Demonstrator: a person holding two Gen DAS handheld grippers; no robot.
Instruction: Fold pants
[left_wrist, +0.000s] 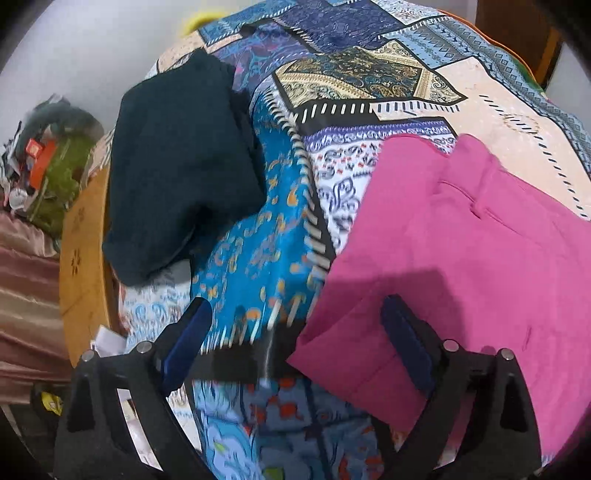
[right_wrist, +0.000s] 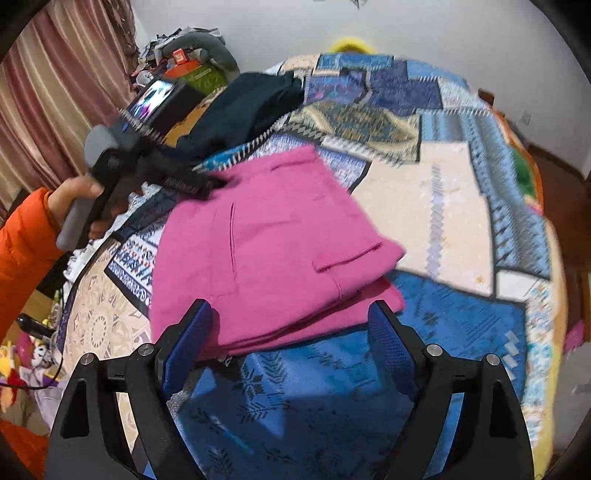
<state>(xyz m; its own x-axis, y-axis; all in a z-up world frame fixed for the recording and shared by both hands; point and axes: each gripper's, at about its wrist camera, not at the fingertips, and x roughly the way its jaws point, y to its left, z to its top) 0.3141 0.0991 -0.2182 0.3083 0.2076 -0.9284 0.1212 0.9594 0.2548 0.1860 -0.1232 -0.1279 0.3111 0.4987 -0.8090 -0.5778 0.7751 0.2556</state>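
Note:
Folded pink pants (left_wrist: 476, 258) lie on a patterned bedspread (left_wrist: 266, 229); in the right wrist view the pink pants (right_wrist: 266, 251) sit as a layered stack with a pocket slit on top. My left gripper (left_wrist: 299, 336) is open and empty, hovering over the bedspread at the pants' left edge, its right finger above the pink cloth. My right gripper (right_wrist: 291, 332) is open and empty, just in front of the pants' near edge. The left gripper also shows in the right wrist view (right_wrist: 210, 184), held by a hand in an orange sleeve, at the stack's far left corner.
A dark folded garment (left_wrist: 184, 166) lies on the bed's left side, also seen in the right wrist view (right_wrist: 243, 107). A wooden bed frame (left_wrist: 81, 266) runs beside it. Clutter (left_wrist: 48, 155) and a curtain (right_wrist: 48, 96) stand beyond. A white wall (right_wrist: 424, 33) backs the bed.

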